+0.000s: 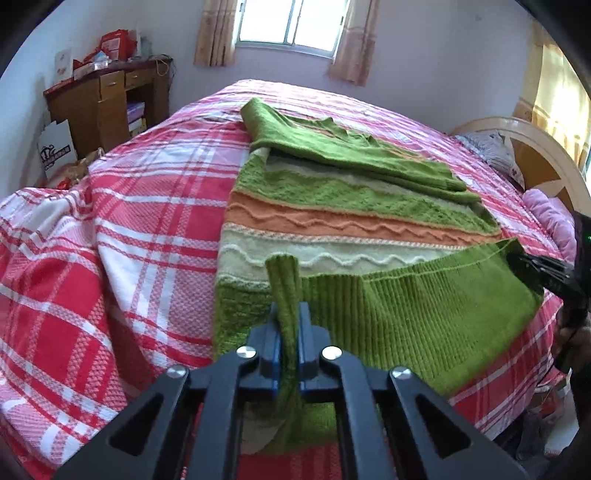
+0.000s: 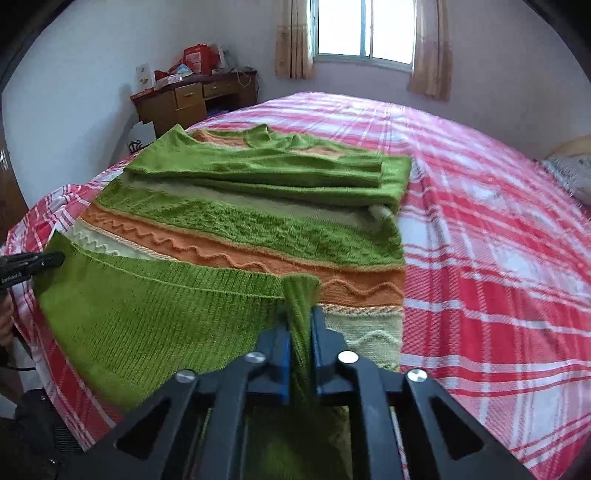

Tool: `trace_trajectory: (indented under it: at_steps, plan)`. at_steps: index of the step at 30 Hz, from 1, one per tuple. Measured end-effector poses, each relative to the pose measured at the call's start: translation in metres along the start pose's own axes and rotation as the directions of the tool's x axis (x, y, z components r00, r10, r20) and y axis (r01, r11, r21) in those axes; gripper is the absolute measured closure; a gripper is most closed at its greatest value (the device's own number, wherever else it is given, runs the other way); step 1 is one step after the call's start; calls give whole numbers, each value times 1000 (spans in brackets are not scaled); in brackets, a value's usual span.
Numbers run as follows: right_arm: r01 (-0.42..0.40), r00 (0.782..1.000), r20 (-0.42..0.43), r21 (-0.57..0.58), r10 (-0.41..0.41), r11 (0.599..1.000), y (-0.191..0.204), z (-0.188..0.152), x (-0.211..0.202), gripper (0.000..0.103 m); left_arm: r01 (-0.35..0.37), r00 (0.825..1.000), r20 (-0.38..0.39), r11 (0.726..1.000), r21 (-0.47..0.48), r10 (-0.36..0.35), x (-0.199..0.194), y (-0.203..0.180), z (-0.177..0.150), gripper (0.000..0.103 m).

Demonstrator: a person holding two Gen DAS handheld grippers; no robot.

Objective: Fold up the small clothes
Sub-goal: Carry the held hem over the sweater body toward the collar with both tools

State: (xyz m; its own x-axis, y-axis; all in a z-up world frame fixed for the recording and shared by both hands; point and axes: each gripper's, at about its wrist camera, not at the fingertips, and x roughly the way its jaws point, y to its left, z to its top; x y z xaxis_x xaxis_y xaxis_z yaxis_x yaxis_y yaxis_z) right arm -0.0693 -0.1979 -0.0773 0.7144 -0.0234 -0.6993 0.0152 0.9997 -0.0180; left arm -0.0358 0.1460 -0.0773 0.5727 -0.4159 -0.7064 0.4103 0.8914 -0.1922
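A green, orange and cream striped knit sweater (image 1: 332, 206) lies flat on the bed, its sleeves folded across the chest; it also shows in the right wrist view (image 2: 258, 221). My left gripper (image 1: 288, 314) is shut on the left corner of the green ribbed hem (image 1: 424, 306) and lifts it. My right gripper (image 2: 301, 321) is shut on the hem's right corner (image 2: 147, 314). The hem is raised and stretched between both grippers above the sweater's lower part. The right gripper also shows at the left wrist view's right edge (image 1: 532, 266), the left gripper at the right wrist view's left edge (image 2: 55, 260).
The bed has a red, pink and white plaid cover (image 1: 147, 221). A wooden desk (image 1: 110, 107) with clutter stands by the far wall. A curtained window (image 2: 365, 29) is behind the bed. A headboard (image 1: 535, 155) and pillows lie at the right.
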Motion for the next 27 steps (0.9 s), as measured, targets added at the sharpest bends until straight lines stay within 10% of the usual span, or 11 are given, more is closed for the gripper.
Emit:
trace_trajectory:
  at_steps: [27]
  plan:
    - [120, 962, 229, 119, -145, 986, -13, 67, -47, 96, -13, 991, 131, 987, -159, 35, 1, 8, 90, 97]
